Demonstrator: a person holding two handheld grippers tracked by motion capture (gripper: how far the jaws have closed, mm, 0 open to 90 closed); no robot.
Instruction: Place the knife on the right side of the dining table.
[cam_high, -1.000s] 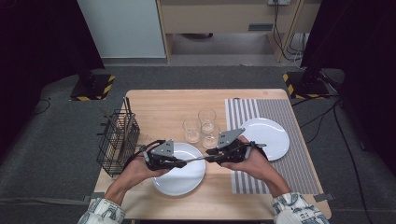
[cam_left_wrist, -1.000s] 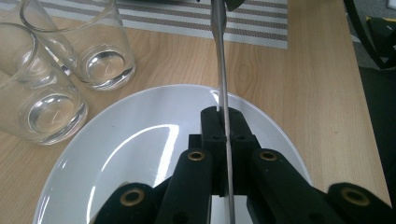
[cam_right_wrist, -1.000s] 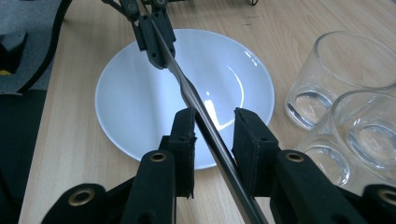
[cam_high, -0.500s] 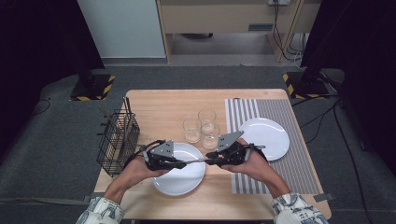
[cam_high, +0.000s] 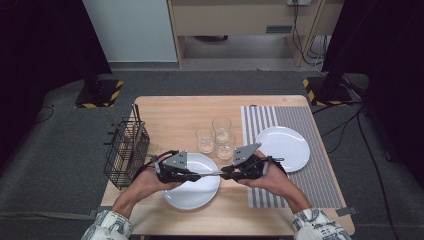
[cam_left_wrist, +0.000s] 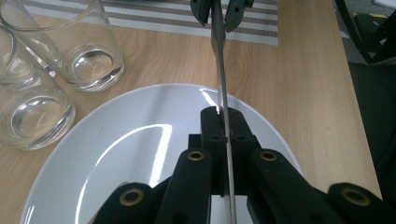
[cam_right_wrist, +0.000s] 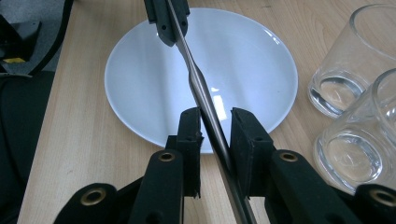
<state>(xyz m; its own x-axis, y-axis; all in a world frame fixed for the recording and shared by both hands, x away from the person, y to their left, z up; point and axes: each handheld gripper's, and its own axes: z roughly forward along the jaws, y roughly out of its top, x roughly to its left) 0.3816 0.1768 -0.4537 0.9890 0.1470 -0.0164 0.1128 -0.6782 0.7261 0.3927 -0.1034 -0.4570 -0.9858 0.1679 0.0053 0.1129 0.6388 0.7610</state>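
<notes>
A slim silver piece of cutlery (cam_high: 210, 174) hangs level above a white plate (cam_high: 192, 192) near the table's front edge. My left gripper (cam_high: 197, 175) is shut on one end of it; in the left gripper view the pads (cam_left_wrist: 212, 126) clamp the metal strip (cam_left_wrist: 219, 70) edge-on. My right gripper (cam_high: 225, 173) faces it from the other end. In the right gripper view its jaws (cam_right_wrist: 215, 126) straddle the cutlery (cam_right_wrist: 196, 79) with a gap on one side, so they stand open around it. Each gripper sees the other: the right gripper (cam_left_wrist: 219, 11), the left gripper (cam_right_wrist: 170, 23).
Three empty glasses (cam_high: 215, 135) stand just behind the plate. A second white plate (cam_high: 282, 147) lies on a striped mat (cam_high: 300, 120) at the right. A black wire basket (cam_high: 125, 150) with upright cutlery stands at the left edge.
</notes>
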